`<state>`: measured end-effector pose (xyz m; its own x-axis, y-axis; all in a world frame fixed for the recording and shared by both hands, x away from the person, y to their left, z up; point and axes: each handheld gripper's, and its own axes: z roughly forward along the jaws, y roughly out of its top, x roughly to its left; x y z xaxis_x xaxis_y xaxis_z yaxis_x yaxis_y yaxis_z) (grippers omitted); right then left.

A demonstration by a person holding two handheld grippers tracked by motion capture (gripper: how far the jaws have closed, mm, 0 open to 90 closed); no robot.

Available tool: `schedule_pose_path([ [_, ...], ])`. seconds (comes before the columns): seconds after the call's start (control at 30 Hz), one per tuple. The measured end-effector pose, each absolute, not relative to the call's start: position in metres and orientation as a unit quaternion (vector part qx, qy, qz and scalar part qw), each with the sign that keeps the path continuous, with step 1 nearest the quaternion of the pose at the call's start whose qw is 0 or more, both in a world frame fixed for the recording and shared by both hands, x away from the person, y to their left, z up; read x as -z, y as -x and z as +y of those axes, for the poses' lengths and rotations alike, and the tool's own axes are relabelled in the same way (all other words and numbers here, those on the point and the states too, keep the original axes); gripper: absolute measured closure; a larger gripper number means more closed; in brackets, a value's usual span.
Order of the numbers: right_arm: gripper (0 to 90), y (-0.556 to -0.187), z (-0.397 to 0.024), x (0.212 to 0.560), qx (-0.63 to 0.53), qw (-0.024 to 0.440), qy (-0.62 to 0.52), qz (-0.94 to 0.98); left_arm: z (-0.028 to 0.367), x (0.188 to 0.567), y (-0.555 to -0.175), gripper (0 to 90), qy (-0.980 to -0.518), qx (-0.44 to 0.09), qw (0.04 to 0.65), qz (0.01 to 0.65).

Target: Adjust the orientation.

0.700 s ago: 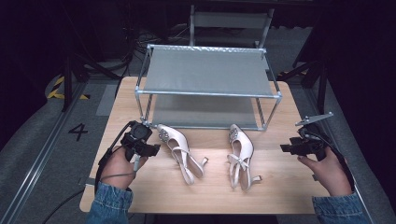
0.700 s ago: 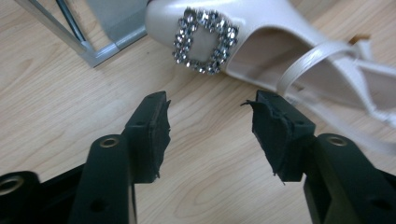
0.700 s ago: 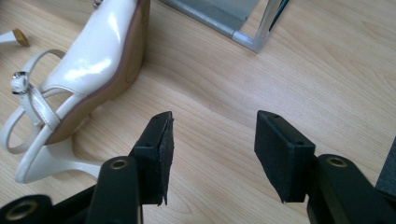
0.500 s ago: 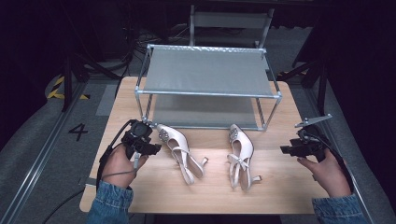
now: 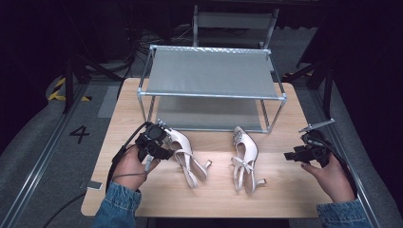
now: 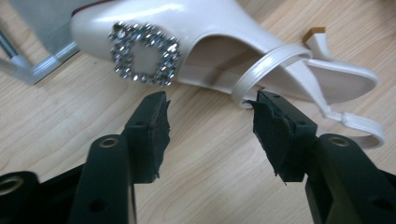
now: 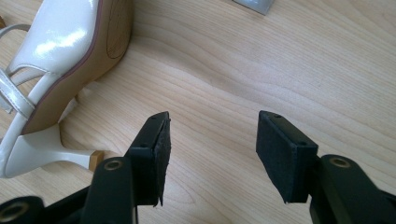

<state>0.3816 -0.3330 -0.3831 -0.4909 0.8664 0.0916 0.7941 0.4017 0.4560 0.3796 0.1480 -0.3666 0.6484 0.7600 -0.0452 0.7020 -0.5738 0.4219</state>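
A: Where's the shoe I'm going for?

B: Glossy white slingback heel with a rhinestone square buckle (image 5: 183, 151) lies on the light wooden table (image 5: 285, 190), in front of the grey two-tier metal-frame shoe rack (image 5: 211, 88), toe towards the rack's front left leg. In my left gripper view the buckle (image 6: 144, 60) and heel strap (image 6: 268, 67) sit just past the pads.

A: Left jaws?

B: Left gripper (image 5: 161, 142) at the toe end of that shoe, jaws spread wide, nothing clamped. Pads (image 6: 152, 130) over bare wood, just short of the shoe's side.

A: And the other one?

B: Second matching white heel (image 5: 244, 159) lies right of the first, also in front of the rack. My right gripper (image 5: 291, 156) is well right of it, near the table's right edge, jaws apart, nothing between them. Its view shows that shoe's tan sole and heel (image 7: 60, 79) off to the side.
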Motion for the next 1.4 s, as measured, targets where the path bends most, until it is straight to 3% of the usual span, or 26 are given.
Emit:
schedule_pose_path([
  [0.33, 42.7, -0.384, -0.33, 0.391, -0.224, 0.062, -0.489, 0.841, 0.123, 0.382, -0.38, 44.3, -0.912, -0.045, 0.178, 0.366],
  [0.8, 42.0, -0.385, -0.327, 0.394, -0.223, 0.061, -0.482, 0.845, 0.119, 0.408, -0.39, 45.8, -0.91, -0.033, 0.149, 0.384],
  [0.97, 42.2, -0.386, -0.325, 0.397, -0.219, 0.06, -0.481, 0.847, 0.119, 0.413, -0.392, 53.2, -0.91, -0.04, 0.155, 0.383],
  [1.0, 42.2, -0.387, -0.325, 0.398, -0.216, 0.06, -0.477, 0.85, 0.12, 0.414, -0.392, 64.2, -0.909, -0.037, 0.157, 0.383],
  [1.03, 42.2, -0.387, -0.325, 0.398, -0.216, 0.06, -0.477, 0.85, 0.12, 0.414, -0.393, 64.2, -0.909, -0.031, 0.16, 0.383],
  [1.17, 42.3, -0.387, -0.323, 0.399, -0.214, 0.061, -0.473, 0.853, 0.122, 0.411, -0.392, 82.4, -0.908, -0.015, 0.173, 0.382],
  [1.4, 42.2, -0.387, -0.322, 0.4, -0.211, 0.06, -0.471, 0.854, 0.119, 0.402, -0.387, 87.7, -0.909, -0.017, 0.181, 0.375],
])
